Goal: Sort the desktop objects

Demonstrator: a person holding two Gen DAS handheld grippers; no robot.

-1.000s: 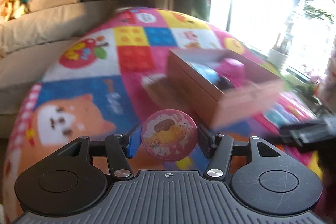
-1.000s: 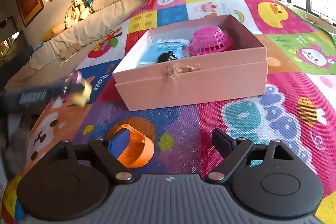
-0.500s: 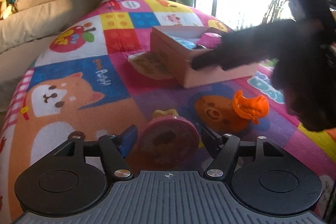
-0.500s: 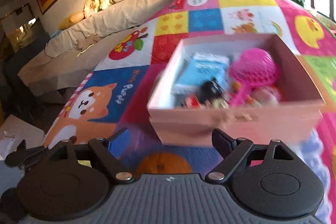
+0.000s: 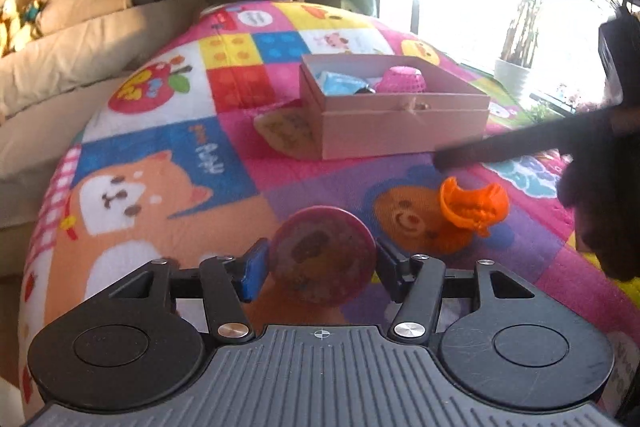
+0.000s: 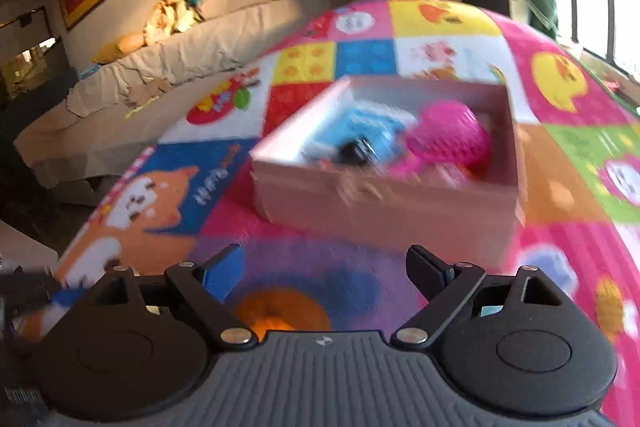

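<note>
Two fingers of the left gripper [image 5: 318, 259] are closing on a round pink tin [image 5: 323, 255] with a cartoon lid; the tin stands on edge between them, its rim against the blue pad [image 5: 252, 269] on one side and the black pad on the other, above the play mat [image 5: 168, 187]. Just ahead and to the right of these fingers an orange plastic toy [image 5: 472, 207] lies on the mat, clear of both grippers. Released and spread wide, the right gripper [image 6: 322, 263] has nothing between its fingers; a blurred orange shape shows low on the mat close under them. Beyond both pairs of fingers sits an open pink box [image 6: 380, 211], well apart from the tin, holding a blue packet [image 6: 360, 125] and, beside it to the right, an upturned pink basket [image 6: 448, 135]; a small dark item lies between them, too blurred to name. Farthest off, to the left, is a pale sofa [image 6: 200, 39] with soft toys on it
</note>
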